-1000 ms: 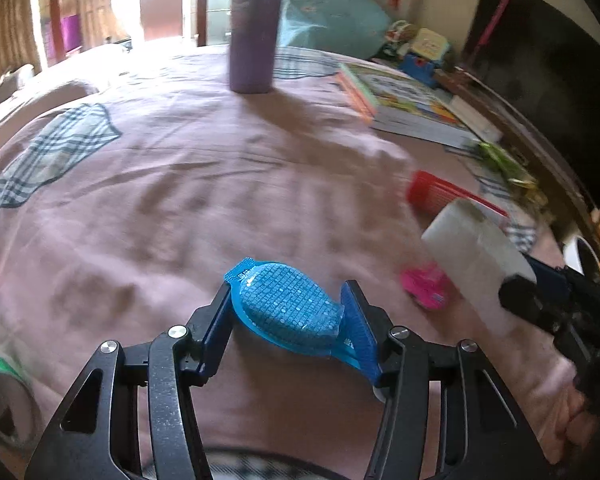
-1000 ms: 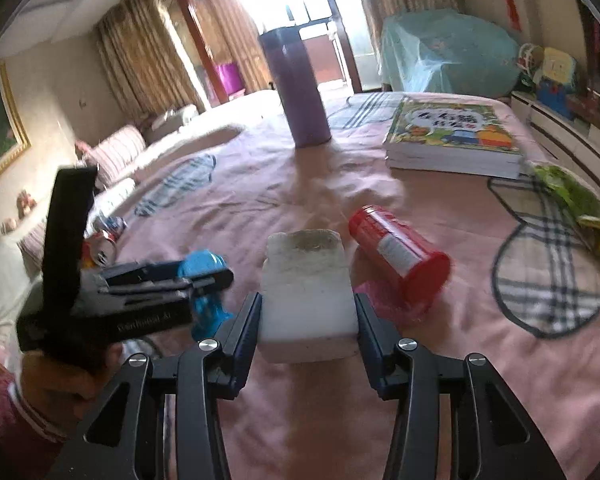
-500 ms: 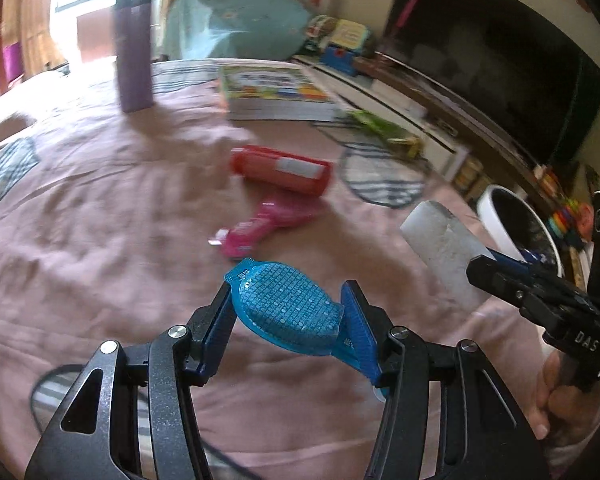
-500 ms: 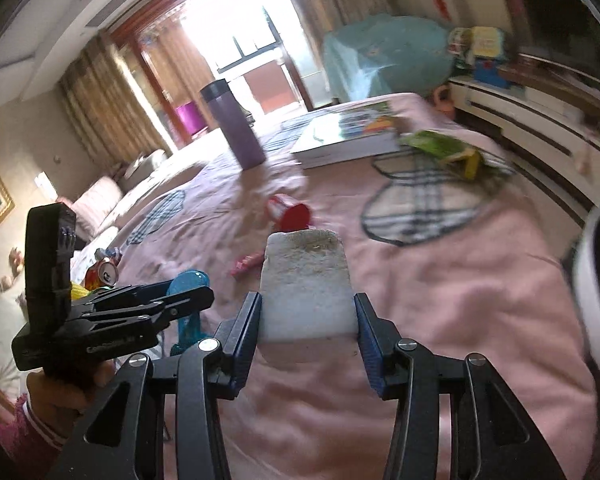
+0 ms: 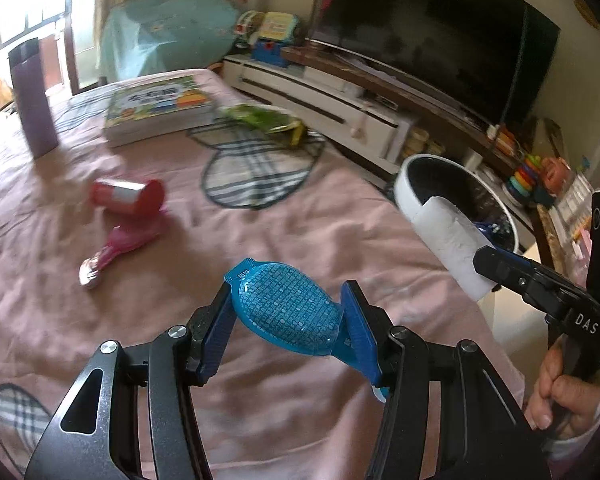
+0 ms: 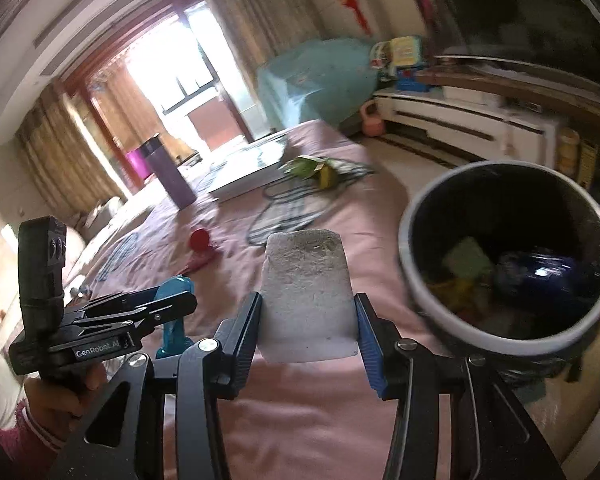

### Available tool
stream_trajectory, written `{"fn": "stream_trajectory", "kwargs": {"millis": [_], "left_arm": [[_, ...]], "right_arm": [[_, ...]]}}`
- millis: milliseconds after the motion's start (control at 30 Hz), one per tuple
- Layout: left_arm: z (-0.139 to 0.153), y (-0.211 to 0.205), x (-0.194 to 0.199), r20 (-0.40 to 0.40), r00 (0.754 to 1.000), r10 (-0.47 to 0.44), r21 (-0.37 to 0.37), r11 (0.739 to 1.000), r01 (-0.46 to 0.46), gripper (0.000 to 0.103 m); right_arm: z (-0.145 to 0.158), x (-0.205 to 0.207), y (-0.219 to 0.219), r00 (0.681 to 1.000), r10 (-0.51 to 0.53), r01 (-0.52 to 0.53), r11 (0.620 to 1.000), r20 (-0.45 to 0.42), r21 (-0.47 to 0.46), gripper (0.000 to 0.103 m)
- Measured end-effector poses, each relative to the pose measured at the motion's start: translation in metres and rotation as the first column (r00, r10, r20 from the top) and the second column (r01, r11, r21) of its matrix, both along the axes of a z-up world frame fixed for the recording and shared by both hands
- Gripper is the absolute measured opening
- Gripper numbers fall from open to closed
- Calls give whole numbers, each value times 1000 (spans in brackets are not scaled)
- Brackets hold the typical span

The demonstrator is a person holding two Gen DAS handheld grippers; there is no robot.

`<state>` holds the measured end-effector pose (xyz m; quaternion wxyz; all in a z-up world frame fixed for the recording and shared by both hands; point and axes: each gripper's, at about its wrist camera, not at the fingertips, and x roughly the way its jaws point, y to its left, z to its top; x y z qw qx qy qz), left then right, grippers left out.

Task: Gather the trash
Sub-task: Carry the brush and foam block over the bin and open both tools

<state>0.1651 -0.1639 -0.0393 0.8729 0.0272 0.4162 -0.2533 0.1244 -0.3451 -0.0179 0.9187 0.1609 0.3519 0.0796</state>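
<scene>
- The white-rimmed trash bin (image 6: 500,336), off-frame a second earlier, now filled the right wrist view beside the pink bed (image 5: 260,240).
- Right gripper (image 6: 308,320) still pinched the white foam block (image 6: 306,300), near the bin.
- Left gripper (image 5: 286,316) still clamped the blue blister pack (image 5: 288,312), farther from the bin.

Bin (image 6: 416,280) contents blurred, perhaps wrappers

- blue oval plastic pack (image 5: 286,314), clamped between gripper pads above the pink cover
- white foam block (image 6: 306,294), gripped, beside the white-rimmed bin (image 6: 416,296)
</scene>
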Motion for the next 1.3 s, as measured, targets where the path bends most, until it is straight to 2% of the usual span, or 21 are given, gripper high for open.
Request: {"fn": "stream_trajectory", "kwargs": {"millis": [733,1000,1300], "left_arm": [[7,-68,-11,2,994,-113,4,994,113,53],[16,-96,-9,12,988,-153,-1,988,153,53],[26,-151,6,44,976,-212,19,977,211,53]], "right_arm": [[2,-34,-68,988,-155,155,988,20,28,47],[4,-35,-89,980,-199,198,980,19,23,47],[6,-20,-125,970,-242,242,970,0,9,47]]}}
